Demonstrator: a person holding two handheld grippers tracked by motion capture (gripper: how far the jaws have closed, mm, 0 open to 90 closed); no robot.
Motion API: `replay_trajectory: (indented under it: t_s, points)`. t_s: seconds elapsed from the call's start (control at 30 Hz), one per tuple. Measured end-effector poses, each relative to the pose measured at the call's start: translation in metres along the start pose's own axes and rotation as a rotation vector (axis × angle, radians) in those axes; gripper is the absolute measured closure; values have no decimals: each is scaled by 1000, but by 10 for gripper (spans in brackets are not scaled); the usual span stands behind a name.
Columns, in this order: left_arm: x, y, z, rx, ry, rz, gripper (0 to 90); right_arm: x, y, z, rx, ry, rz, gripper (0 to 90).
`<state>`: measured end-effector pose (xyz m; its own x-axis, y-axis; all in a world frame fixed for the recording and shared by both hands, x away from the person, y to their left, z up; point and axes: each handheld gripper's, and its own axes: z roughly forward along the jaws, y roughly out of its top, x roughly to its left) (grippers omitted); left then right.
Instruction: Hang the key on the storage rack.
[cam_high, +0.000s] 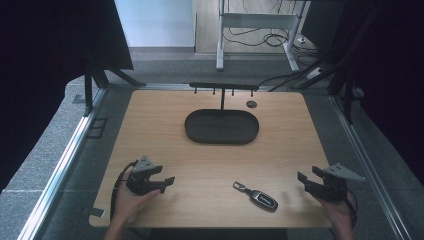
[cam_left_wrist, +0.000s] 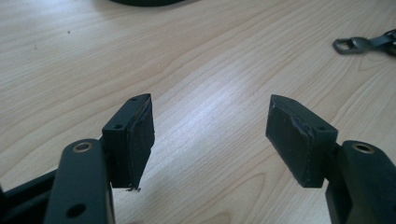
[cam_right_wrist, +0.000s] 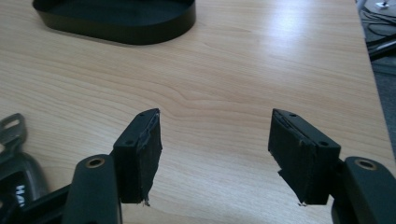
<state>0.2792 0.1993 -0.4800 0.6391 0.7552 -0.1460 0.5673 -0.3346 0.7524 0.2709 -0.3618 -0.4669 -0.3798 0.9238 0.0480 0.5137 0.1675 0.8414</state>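
scene: wooden counter, black oval tray with a hook rack rising behind it; I use the tray as landmark.
car key: key fob with metal clip lies flat on the counter, well short of the tray on my side, a bit to its right; its clip end shows in the left gripper view, fob body at the left edge of the right gripper view.
left gripper: sits low at the counter's near-left, far from the tray; fingers wide apart, nothing between them.
right gripper: near-right of the tray, just beside the key on its right; fingers wide apart, nothing but bare wood between them.
progress: my read is that nothing is done yet; key untouched, tray empty, hooks bare.
left to do: I'd guess I must grab the key, likely with the right gripper, then carry it to the tray or a hook; which one I cannot tell.
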Motion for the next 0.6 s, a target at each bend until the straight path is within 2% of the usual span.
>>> replay_trajectory:
  t_s: [0.37, 0.6]
  points:
    - [2, 1, -1, -11, -7, 3, 333, 3, 9, -9, -44, 61, 17, 407]
    - [-3, 2, 0, -10, -15, 15, 332, 3, 12, -16, -67, 83, 21, 416]
